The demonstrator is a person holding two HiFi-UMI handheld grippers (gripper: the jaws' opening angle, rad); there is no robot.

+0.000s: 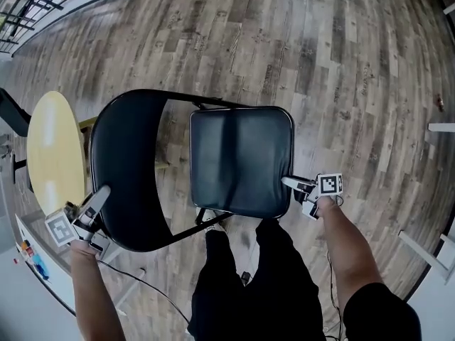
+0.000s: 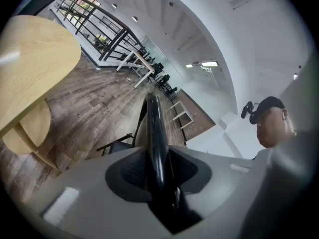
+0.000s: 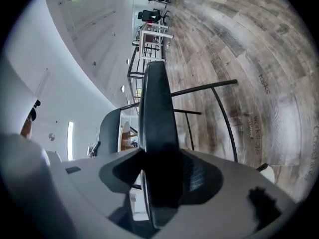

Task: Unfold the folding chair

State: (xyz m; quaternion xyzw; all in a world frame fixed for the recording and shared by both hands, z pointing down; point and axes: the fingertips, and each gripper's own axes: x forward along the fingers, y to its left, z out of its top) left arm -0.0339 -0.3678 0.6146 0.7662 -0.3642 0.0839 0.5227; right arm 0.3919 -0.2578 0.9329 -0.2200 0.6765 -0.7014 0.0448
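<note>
Your left gripper clamped on black metal folding chair's curved backrest; right gripper pinching black padded seat at near corner. Risk: weak hold, seat slips, springs up.

Head view: overhead, facing steeply down on black padded metal folding chair. Left gripper view: on left tool, hard against backrest edge, facing across room. Right gripper view: on right tool, hard against seat edge, facing backrest. All three share chair and grey-brown wood-plank floor.

An open office: wood-plank floor, rows of desks with office chairs under ceiling strip lights
</note>
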